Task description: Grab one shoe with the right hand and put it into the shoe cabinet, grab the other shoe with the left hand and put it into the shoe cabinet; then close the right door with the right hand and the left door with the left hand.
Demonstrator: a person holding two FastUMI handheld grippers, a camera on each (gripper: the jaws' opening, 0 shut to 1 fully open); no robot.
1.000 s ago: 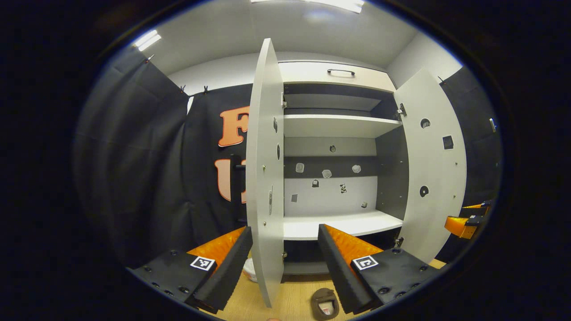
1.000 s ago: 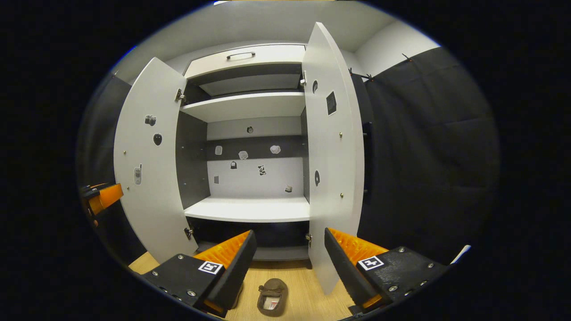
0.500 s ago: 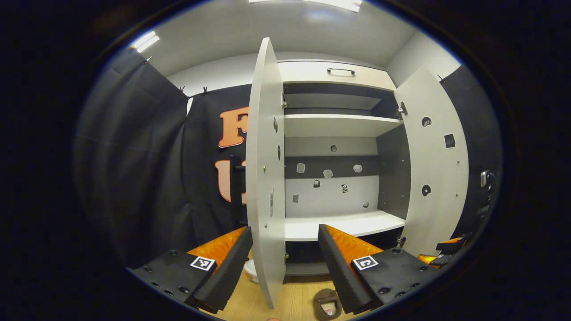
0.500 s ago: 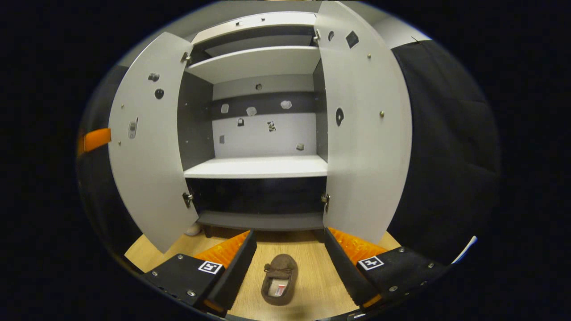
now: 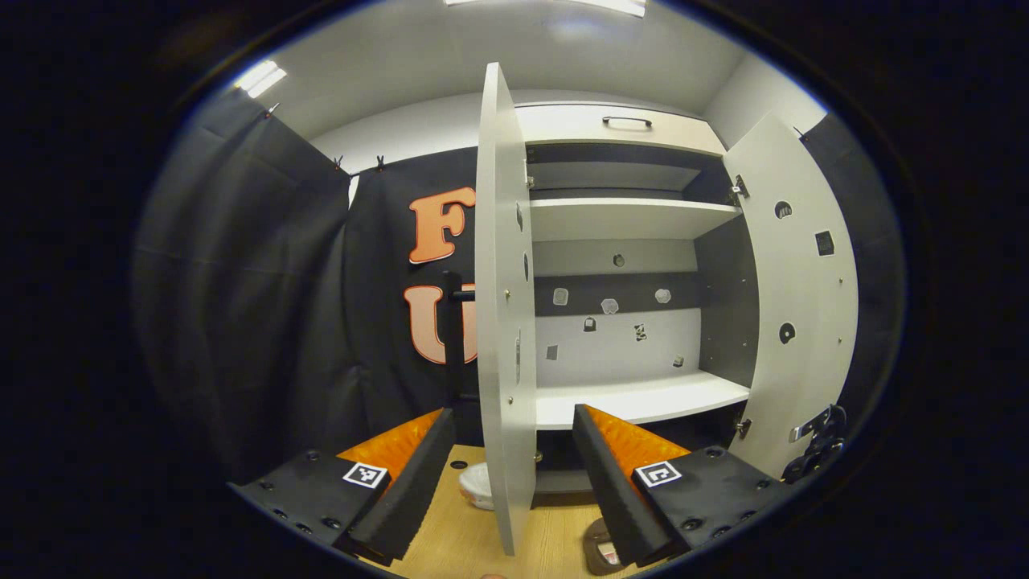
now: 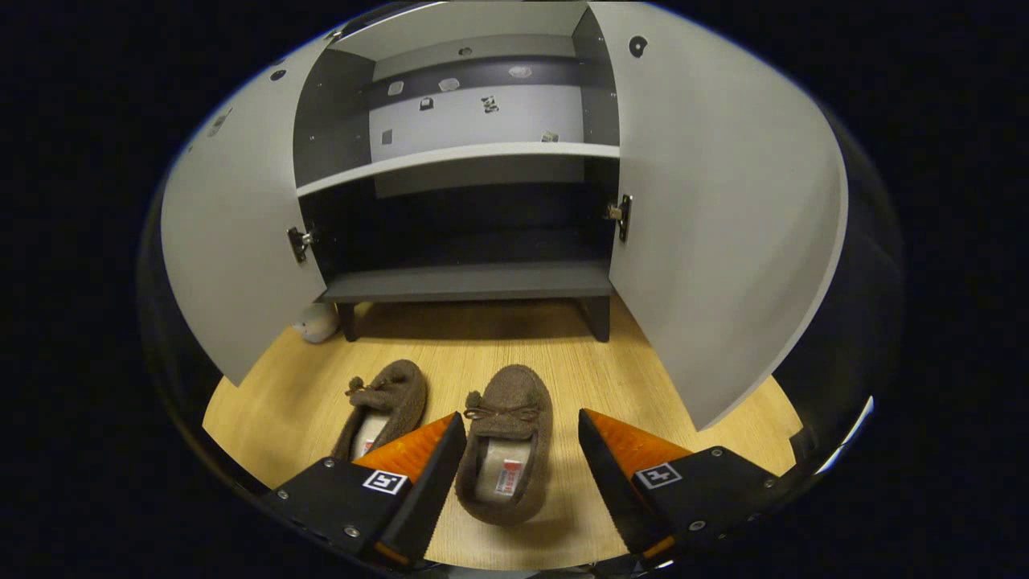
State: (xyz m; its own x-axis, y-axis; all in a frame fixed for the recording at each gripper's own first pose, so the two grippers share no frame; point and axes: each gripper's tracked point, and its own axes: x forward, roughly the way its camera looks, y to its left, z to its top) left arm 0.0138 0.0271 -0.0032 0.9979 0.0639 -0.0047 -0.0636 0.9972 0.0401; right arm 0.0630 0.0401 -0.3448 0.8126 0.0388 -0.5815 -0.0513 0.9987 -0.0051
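Note:
Two brown fuzzy slippers lie side by side on the wooden floor in the right gripper view. The right slipper (image 6: 506,442) sits between the spread fingers of my right gripper (image 6: 518,474), which is open around it without touching. The left slipper (image 6: 384,406) lies just left of that gripper's left finger. The shoe cabinet (image 6: 470,281) stands ahead with both doors swung open, the left door (image 6: 233,241) and the right door (image 6: 723,225). My left gripper (image 5: 514,474) is open, held high, with the edge of the left door (image 5: 502,322) between its fingers. A slipper (image 5: 603,551) peeks out at the bottom there.
A small white object (image 6: 315,322) lies on the floor by the cabinet's left leg. White shelves (image 5: 635,398) inside hold nothing. Black cloth hangs on both sides of the cabinet. A dark part of the other gripper (image 5: 816,442) shows at the right edge of the left gripper view.
My right gripper has tilted down and dropped toward the floor, bringing both slippers into view and the right one between its fingers. The left gripper has shifted slightly left.

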